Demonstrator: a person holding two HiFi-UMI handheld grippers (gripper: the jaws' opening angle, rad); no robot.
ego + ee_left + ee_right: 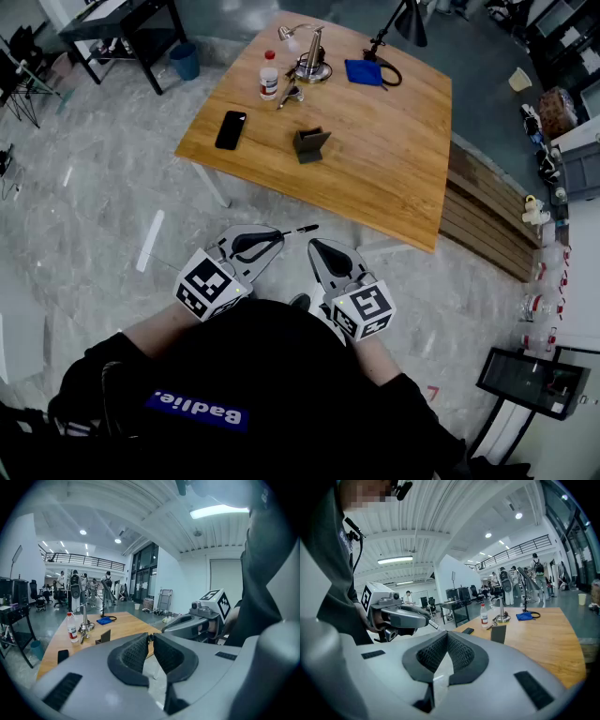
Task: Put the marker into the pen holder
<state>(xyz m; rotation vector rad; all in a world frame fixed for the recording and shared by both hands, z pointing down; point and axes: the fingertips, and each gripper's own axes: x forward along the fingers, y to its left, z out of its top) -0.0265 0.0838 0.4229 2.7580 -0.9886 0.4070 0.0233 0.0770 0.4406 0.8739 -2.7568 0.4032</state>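
Left gripper (275, 240) fingers are clenching the marker (300, 229), which is lying crosswise, well short of the pen holder (311, 143) on the tabletop (403, 178). Right gripper (315, 246) fingers are pressing together, empty.

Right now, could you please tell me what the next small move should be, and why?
Probably step toward the table and carry the left gripper forward. It is shut on the marker, but it hangs short of the table's near edge, and the pen holder stands farther in, near the middle.
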